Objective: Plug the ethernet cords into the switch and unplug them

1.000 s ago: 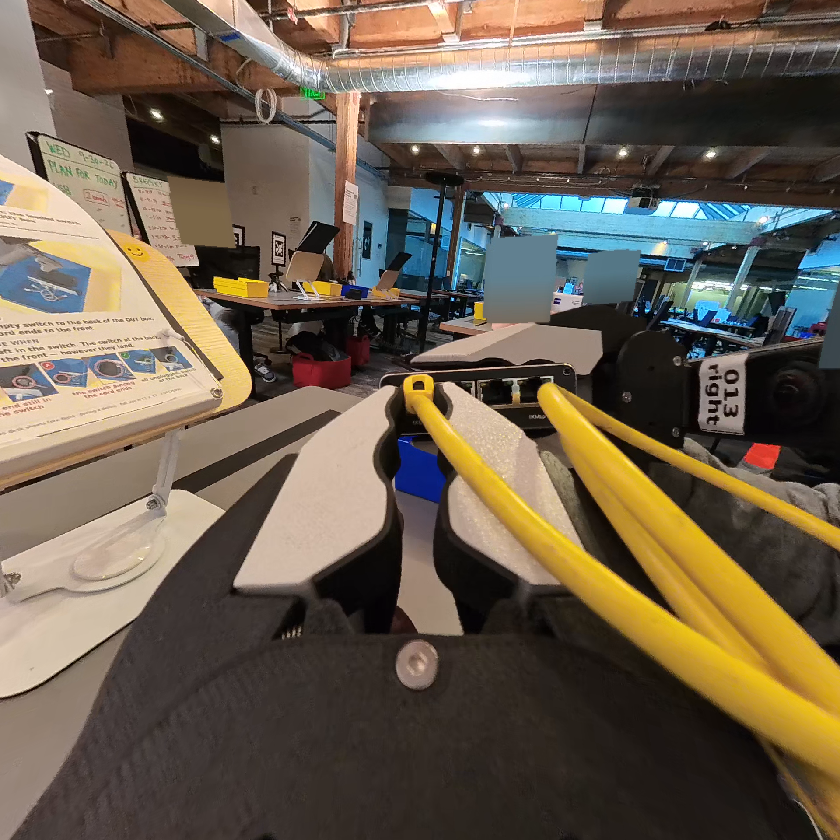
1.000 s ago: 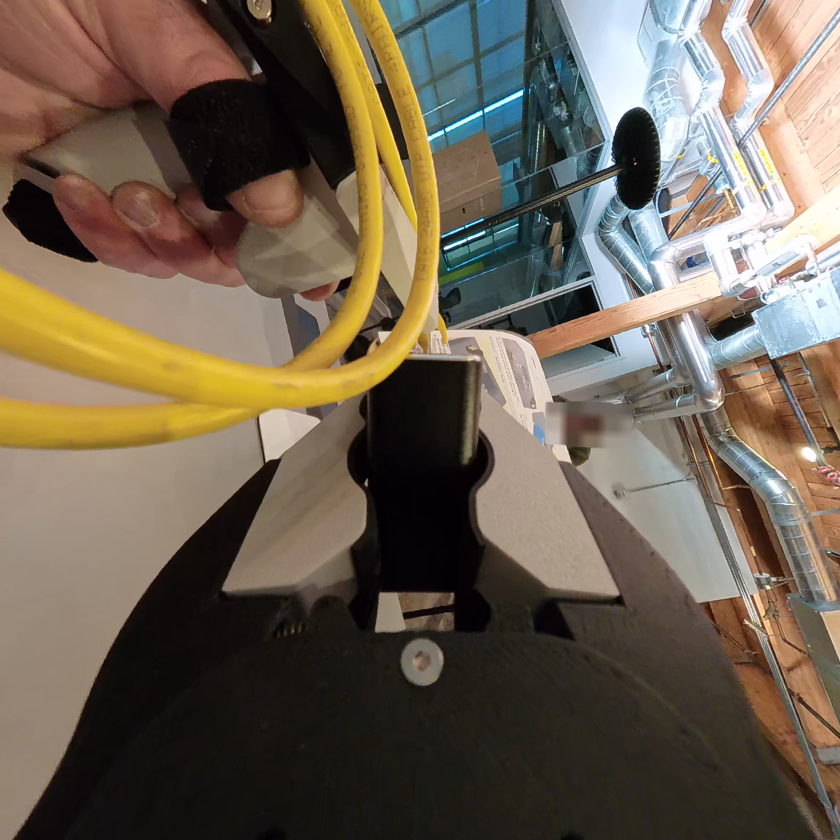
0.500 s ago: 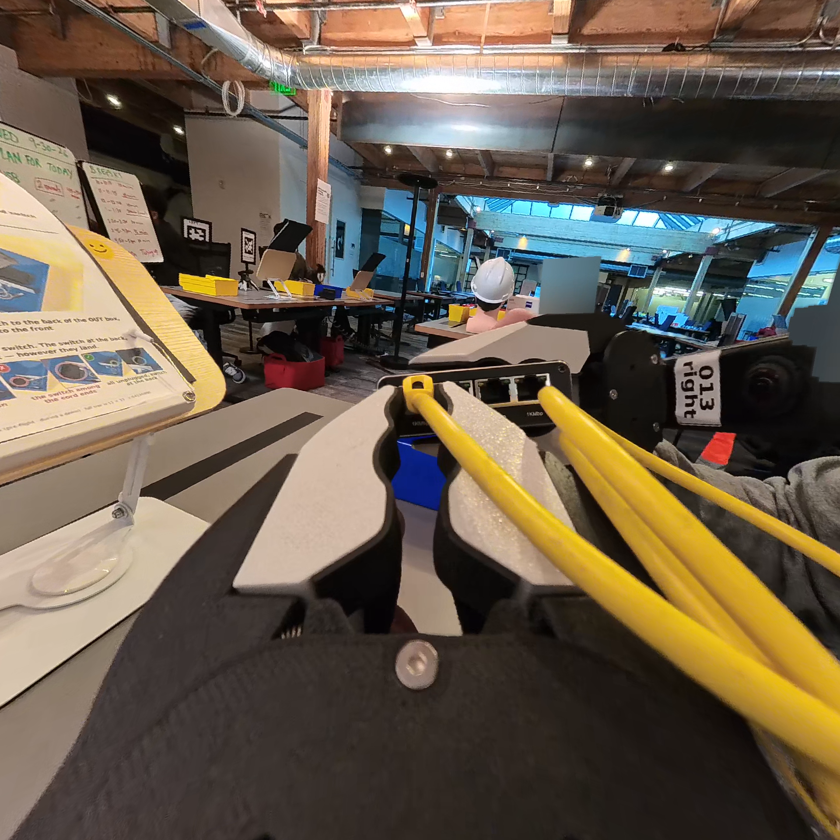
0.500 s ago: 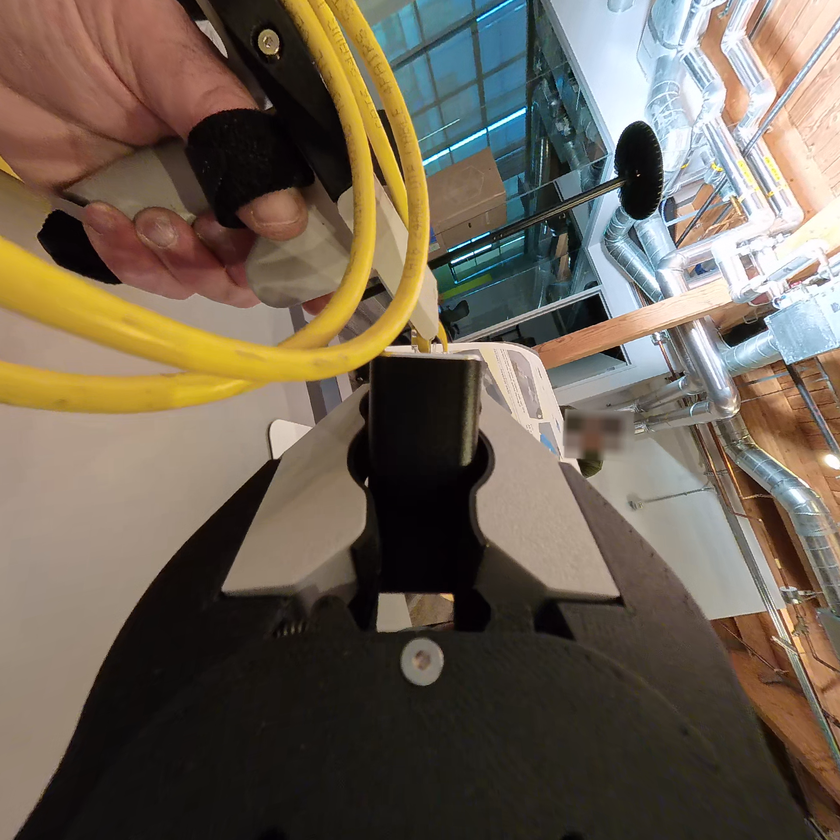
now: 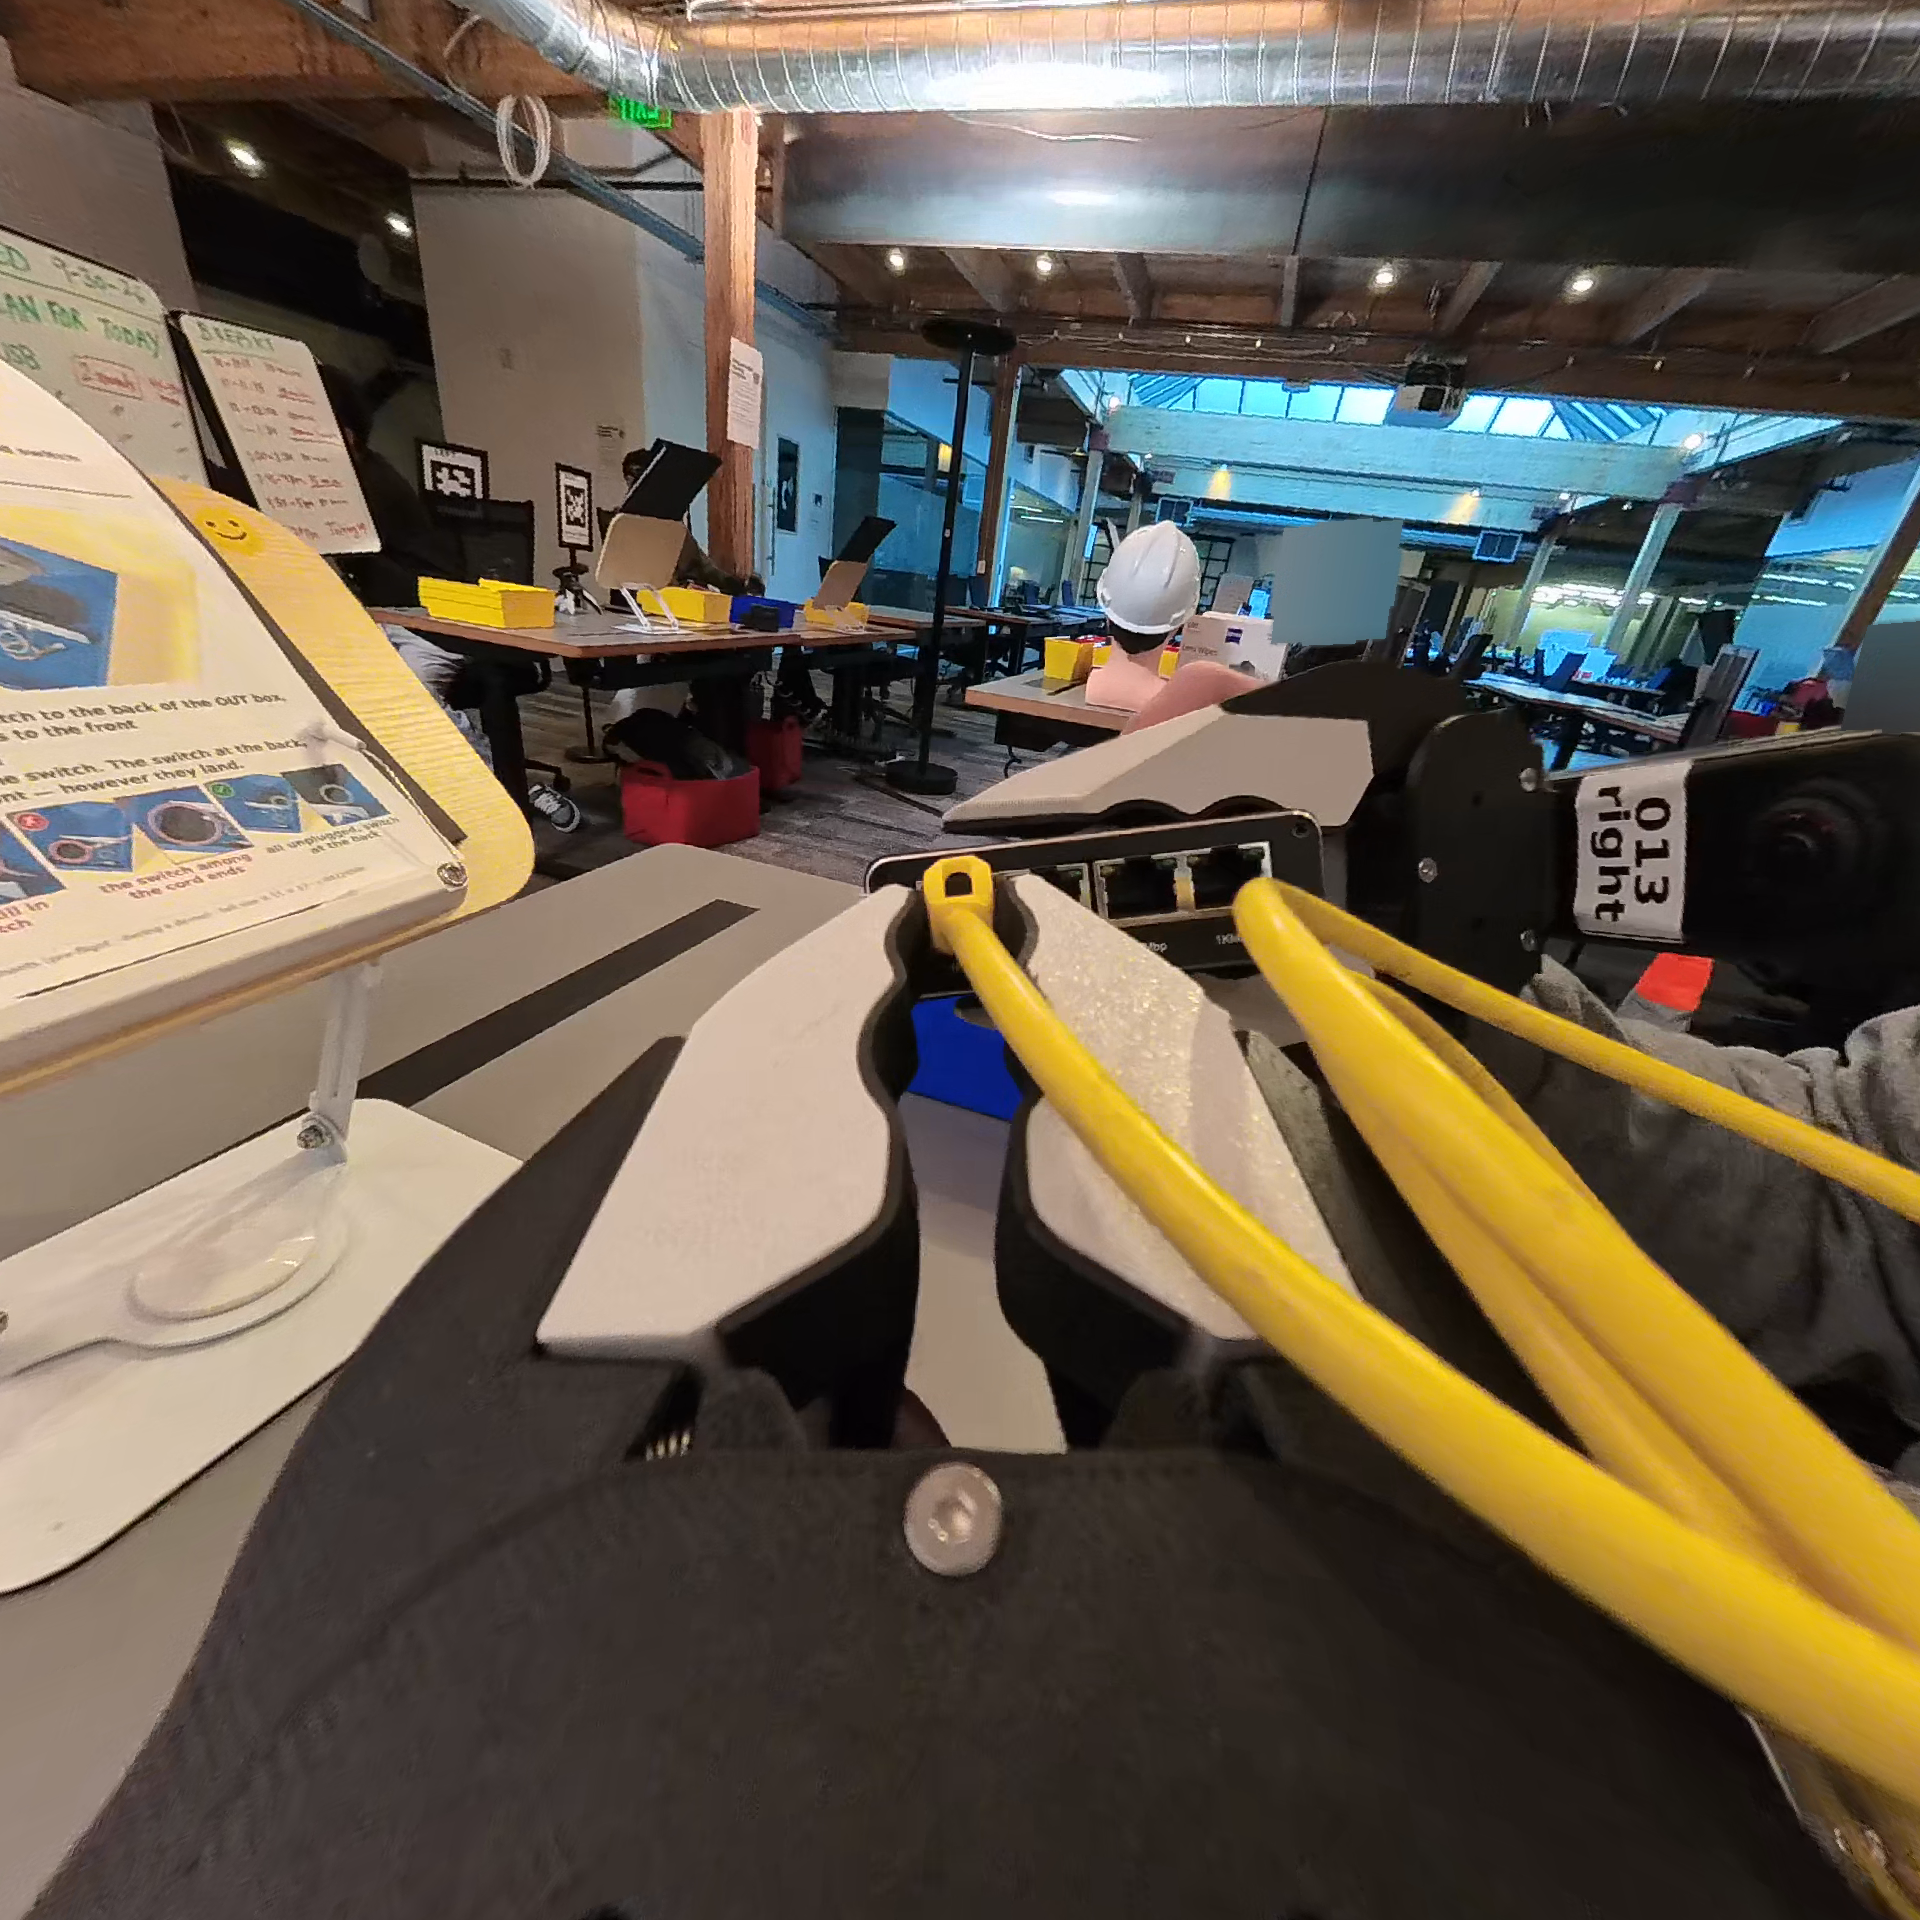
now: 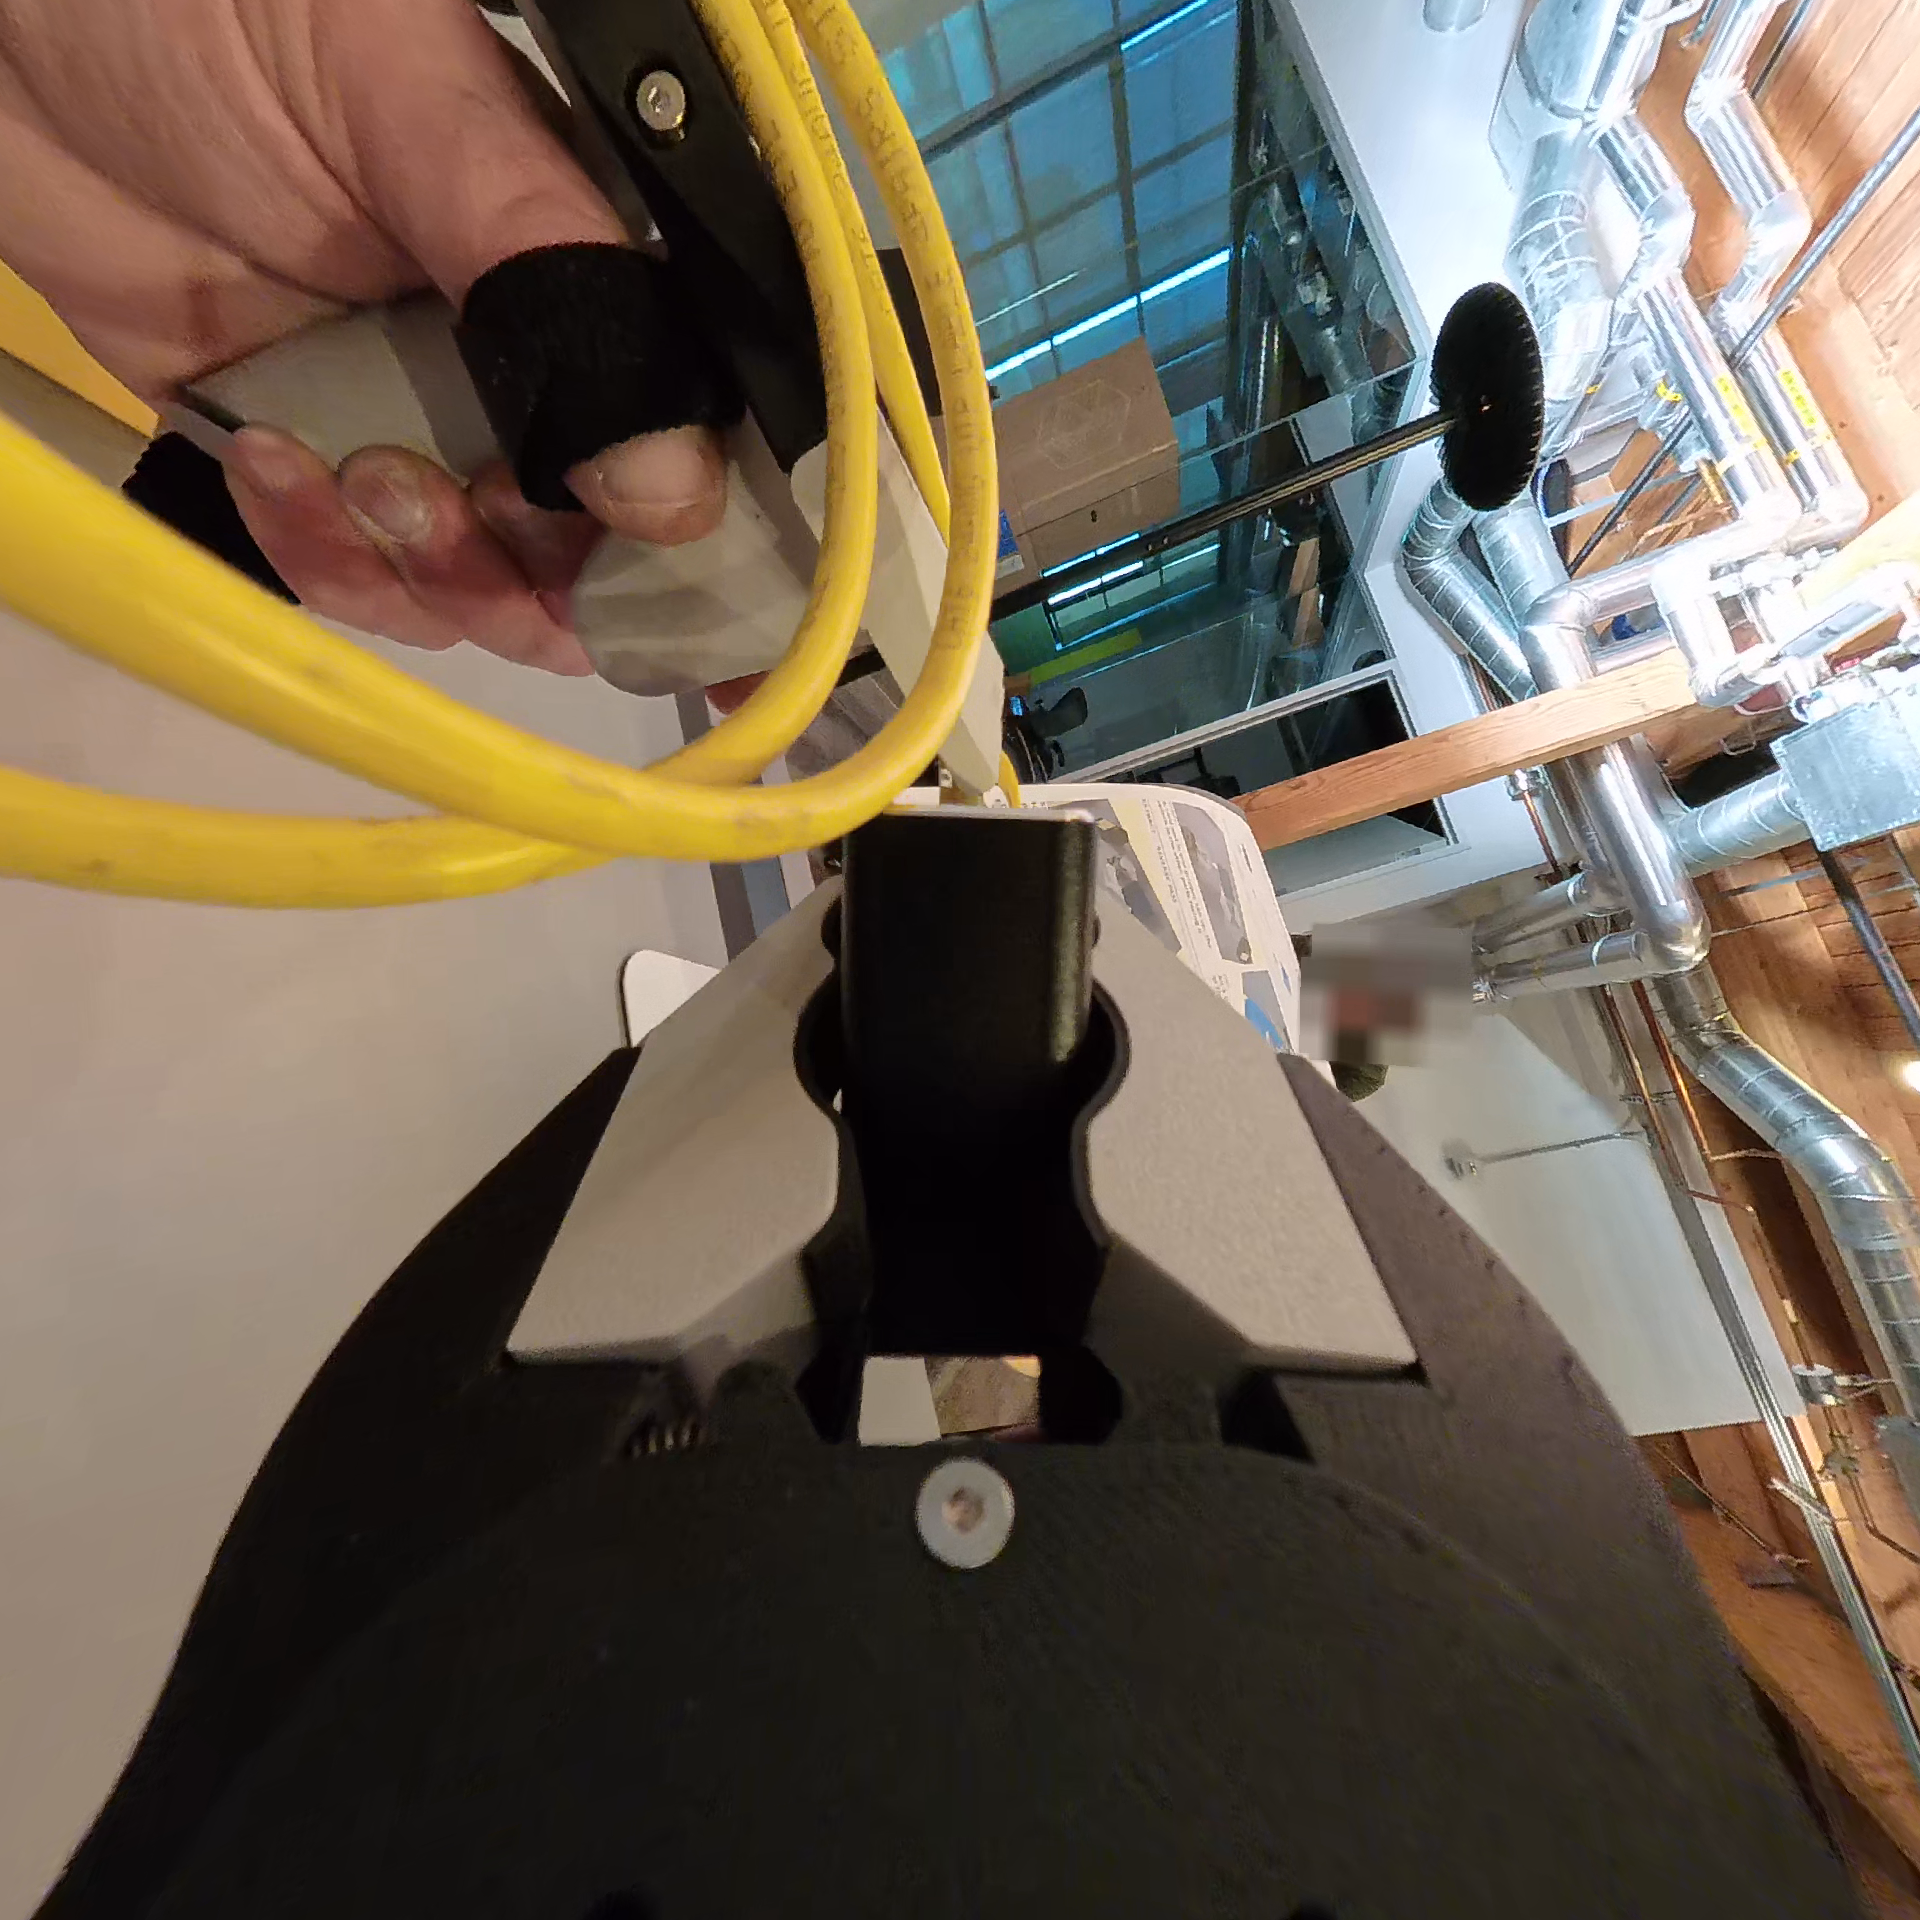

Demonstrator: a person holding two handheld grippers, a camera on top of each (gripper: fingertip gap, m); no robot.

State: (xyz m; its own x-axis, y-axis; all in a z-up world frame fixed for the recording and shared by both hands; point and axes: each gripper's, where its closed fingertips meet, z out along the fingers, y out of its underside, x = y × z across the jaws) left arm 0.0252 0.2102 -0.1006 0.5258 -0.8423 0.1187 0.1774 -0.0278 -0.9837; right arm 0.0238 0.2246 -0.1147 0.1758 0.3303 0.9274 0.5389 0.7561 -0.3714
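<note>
The left claw (image 5: pixel 961 920) is pinched together on the yellow plug boot (image 5: pixel 958 894) of an ethernet cord (image 5: pixel 1195 1195), its tips right at the leftmost port of the black switch (image 5: pixel 1143 883). The right claw (image 6: pixel 961 997) is clamped on that switch (image 6: pixel 961 1039) and holds it up off the grey tabletop (image 5: pixel 644 904). A second yellow cord (image 5: pixel 1351 997) is plugged into the rightmost port, and the two ports between look empty. More yellow cable loops (image 6: pixel 520 748) hang across the right wrist view, crossing in front of the person's hand (image 6: pixel 343 343) that grips the left claw's handle. To the left on the tabletop stands an instruction sheet (image 5: pixel 156 727) on a clear holder, close beside the left claw; a blue bin (image 5: pixel 956 1060) shows just below the switch. Behind are work tables with yellow bins (image 5: pixel 488 601), a red bag (image 5: pixel 691 805), a white hard hat (image 5: pixel 1148 577), whiteboards (image 5: pixel 281 447) and square black-and-white marker tags. Against a second ago the left wrist view has tipped downward and the hard hat now shows clear, while both grips are unchanged. The right claw's body carries a white label (image 5: pixel 1626 857), and the sheet and boards carry writing.
</note>
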